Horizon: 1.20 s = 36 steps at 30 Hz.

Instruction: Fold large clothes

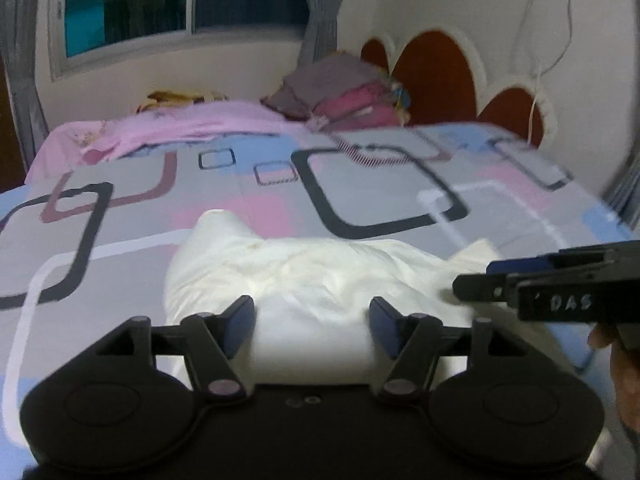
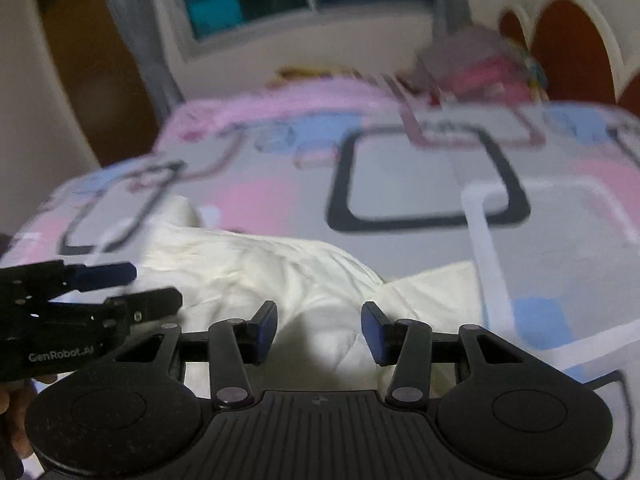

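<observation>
The fold looked barely begun. The cream garment lay in a rumpled heap at the near edge of the bed, bunched and creased rather than squared off, so by my reckoning nearly everything was left: spread it flat, find the edges, then fold.

In the left wrist view the left gripper hovered over the cloth at 6 o'clock with its jaws wide apart and nothing between them. The right gripper came in from 3 o'clock there, seen edge-on, so that view did not settle its state. Its own camera did: the right gripper had its jaws apart and empty above the fabric, with the left tool at 9 o'clock.

The garment was pale, thin-looking and soft, and one lump of it poked up toward 11 o'clock (sleeve or corner, I could not tell). A flatter flap ran out toward 3 o'clock in the right view.

Behind it stretched the patterned bedspread, with a pink sheet at 11 o'clock and a stack of folded items at 12 o'clock near the headboard.
</observation>
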Motion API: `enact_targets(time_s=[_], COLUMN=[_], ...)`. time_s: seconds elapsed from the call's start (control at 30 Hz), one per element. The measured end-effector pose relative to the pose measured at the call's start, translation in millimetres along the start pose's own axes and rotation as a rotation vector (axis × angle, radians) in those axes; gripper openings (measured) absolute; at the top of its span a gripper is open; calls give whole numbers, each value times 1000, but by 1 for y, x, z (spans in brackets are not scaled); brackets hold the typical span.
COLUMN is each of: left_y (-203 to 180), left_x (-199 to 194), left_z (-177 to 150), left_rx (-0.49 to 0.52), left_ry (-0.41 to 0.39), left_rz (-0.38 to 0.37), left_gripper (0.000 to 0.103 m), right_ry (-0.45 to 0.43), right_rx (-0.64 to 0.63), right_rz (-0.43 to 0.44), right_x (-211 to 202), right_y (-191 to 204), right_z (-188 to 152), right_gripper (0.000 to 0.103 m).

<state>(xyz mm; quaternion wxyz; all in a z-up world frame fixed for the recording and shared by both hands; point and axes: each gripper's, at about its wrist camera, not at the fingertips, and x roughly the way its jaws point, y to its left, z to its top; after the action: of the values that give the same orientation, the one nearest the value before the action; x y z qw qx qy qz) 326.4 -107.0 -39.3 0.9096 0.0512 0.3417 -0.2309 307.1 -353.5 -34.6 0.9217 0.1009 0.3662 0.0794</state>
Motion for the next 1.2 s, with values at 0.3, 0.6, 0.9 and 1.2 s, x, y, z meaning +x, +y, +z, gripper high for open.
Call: enact_targets(time_s=[0.3,0.6,0.9,1.2], left_y=[-13,-13,-24,-25], left_x=[-14,-35,-69,-46], left_z=[-72,-72,-104,-116], left_rx=[14,-27,-22,16], left_ry=[-11,-20,1,49], left_rz=[1,11,-16,-11], left_gripper=[60,58,58,60], right_ry=[-47,-89,-57,16], right_rx=[-125,-78,-57,3], right_rz=[-21,-24,-10,0], right_x=[7,-21,-68,-41], right_y=[22,24,28,20], right_z=[-81,-82,-124,-139], right_gripper=[47,47,47,47])
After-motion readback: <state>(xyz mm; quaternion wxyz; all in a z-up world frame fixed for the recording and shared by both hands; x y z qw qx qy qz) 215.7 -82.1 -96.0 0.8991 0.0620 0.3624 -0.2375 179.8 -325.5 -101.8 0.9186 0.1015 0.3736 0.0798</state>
